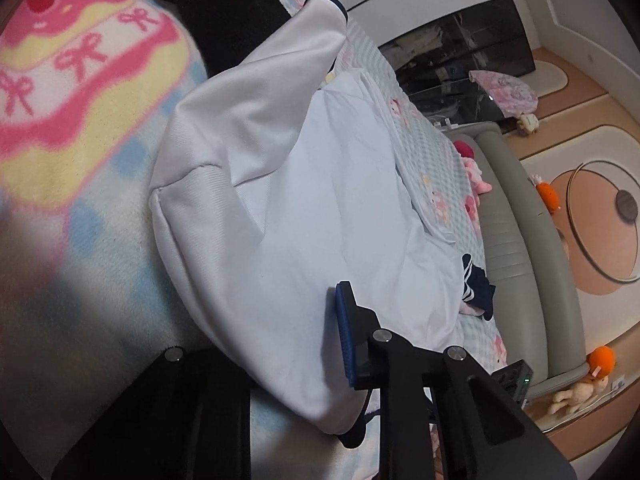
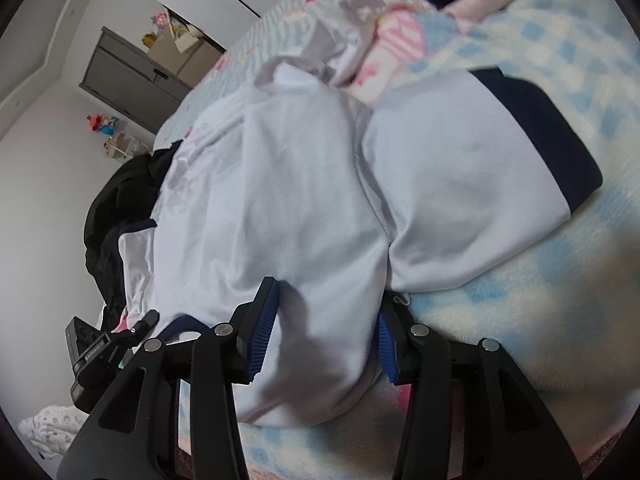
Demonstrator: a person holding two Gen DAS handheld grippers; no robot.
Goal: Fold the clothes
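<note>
White fabric shirt with navy cuffs (image 2: 280,200) is lying on a blue-checked fleece blanket (image 2: 540,300) (no legible writing), its hem bunching between the spread blue-padded jaws of the right gripper (image 2: 320,332); left gripper (image 1: 280,340) is sitting open, one finger hidden.

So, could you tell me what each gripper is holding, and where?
The right gripper straddles the white shirt's near edge, jaws apart. The left gripper's hold cannot be told.
</note>
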